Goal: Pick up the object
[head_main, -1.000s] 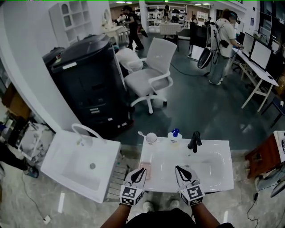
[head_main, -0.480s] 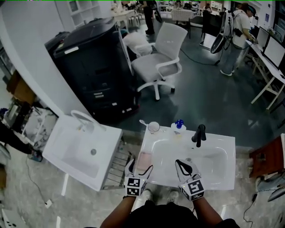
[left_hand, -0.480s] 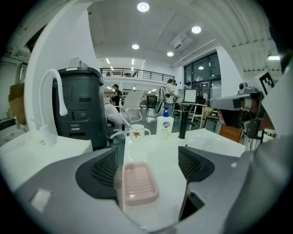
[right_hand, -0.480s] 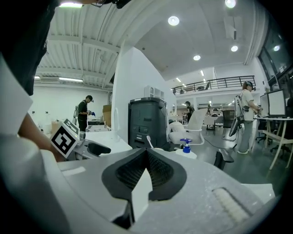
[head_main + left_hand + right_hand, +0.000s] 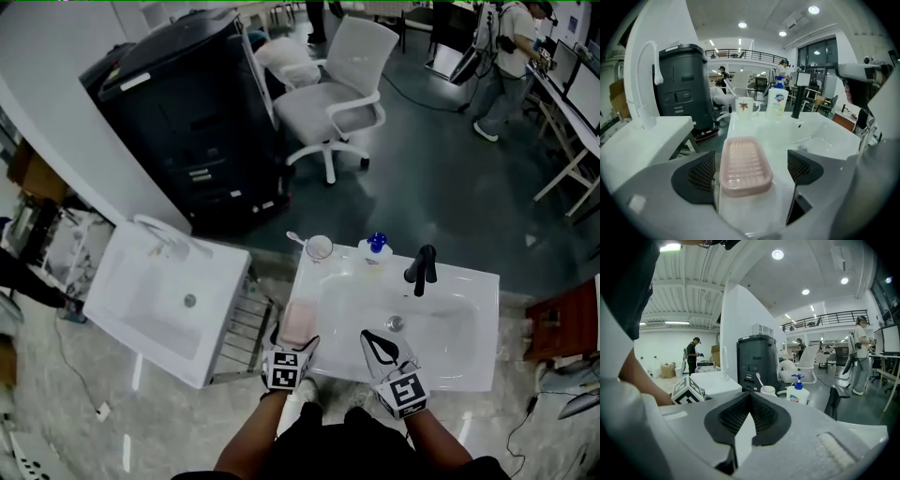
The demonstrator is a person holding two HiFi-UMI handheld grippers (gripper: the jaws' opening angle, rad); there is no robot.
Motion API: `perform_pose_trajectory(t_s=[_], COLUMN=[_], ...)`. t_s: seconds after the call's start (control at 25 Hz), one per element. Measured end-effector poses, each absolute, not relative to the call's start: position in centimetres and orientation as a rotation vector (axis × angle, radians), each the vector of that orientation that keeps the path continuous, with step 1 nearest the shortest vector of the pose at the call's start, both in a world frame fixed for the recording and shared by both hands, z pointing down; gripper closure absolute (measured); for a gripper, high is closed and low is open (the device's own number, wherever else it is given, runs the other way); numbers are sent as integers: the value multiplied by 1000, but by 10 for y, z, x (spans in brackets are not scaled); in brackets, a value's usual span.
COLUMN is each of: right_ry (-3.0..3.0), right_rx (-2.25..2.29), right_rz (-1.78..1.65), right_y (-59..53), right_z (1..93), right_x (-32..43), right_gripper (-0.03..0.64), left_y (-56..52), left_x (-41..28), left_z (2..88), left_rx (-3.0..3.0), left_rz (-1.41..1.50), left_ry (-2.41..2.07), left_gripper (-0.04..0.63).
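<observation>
A pink ribbed soap dish point(image 5: 744, 166) lies on the left ledge of the white washbasin point(image 5: 459, 361); in the head view the soap dish point(image 5: 298, 322) is at the basin's front left. My left gripper point(image 5: 752, 171) straddles the dish. Its jaws are opening, and the dark pads point(image 5: 701, 176) stand off both long sides without pressing. From above, the left gripper point(image 5: 295, 339) is at the basin's front edge. My right gripper point(image 5: 368, 336) hovers over the basin's front rim, to the right of the dish. In its own view the right gripper point(image 5: 750, 413) is shut with nothing in it.
At the basin's back stand a black tap point(image 5: 422, 269), a pump soap bottle point(image 5: 376, 247) and a cup with a toothbrush point(image 5: 319, 247). A second white sink point(image 5: 159, 300) is on the left, with a black cabinet point(image 5: 187, 122) and a white chair point(image 5: 337, 94) behind.
The left gripper's jaws have gone from shut to wide apart, and now have the soap dish between them. The right gripper has stayed shut. The head view has tilted further down.
</observation>
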State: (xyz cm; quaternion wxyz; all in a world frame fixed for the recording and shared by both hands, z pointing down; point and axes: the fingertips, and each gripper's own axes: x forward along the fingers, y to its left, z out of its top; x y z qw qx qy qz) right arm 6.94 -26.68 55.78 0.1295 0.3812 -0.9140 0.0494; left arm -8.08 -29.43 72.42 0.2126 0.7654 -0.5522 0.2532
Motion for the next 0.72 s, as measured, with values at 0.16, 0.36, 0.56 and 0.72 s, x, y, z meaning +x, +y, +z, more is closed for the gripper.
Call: perform_pose_trajectory(t_s=[0.16,0.36,0.56,0.72], right_ry=[-2640,-2598,-2611,-2612], right_rx=[1115,1122,1111,1118], right_rz=[202,269,226,233], right_y=[-264,-263,-266,-264], right_z=[569,585,577,578], right_x=[79,88,85,87], right_gripper=[614,614,614,614], left_y=[-298,-302,-303,-304], left_x=[-83,-86,-88,-87], left_z=[744,760,772,770], left_rx=[2044,1990,1969,1993], left_rz=[769,808,857,860], left_ry=[-1550,-1549,-1546,-1545], left_gripper=[89,89,107,118])
